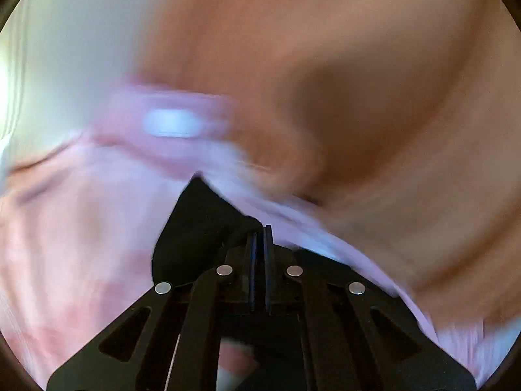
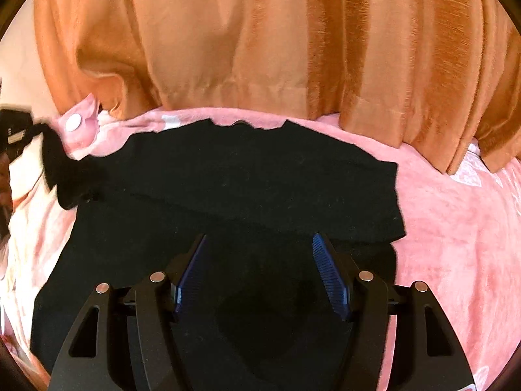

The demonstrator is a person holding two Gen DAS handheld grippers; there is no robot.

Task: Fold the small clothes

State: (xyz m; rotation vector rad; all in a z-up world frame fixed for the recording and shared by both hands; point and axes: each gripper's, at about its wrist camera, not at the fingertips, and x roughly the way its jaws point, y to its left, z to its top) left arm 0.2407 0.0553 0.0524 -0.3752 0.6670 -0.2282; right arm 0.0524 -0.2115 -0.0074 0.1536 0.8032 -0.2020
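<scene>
Through the left wrist view, badly blurred, my left tongs (image 1: pixel 259 238) are pressed together, and black cloth (image 1: pixel 195 228) bunches just left of the tips; whether it is pinched I cannot tell. Beyond lie a pink blanket (image 1: pixel 65 228) and an orange curtain (image 1: pixel 358 97). Under my right tongs (image 2: pixel 259 244), spread wide and gripping nothing, the black garment (image 2: pixel 254 182) lies flat on the pink blanket (image 2: pixel 456 228), curtain (image 2: pixel 260 32) behind.

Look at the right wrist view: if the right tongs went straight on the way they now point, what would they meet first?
Most likely the flat black cloth garment spread on the pink fleece blanket. The right tongs stand open and angle down over it; nothing shows between. Depth is uncertain.
</scene>
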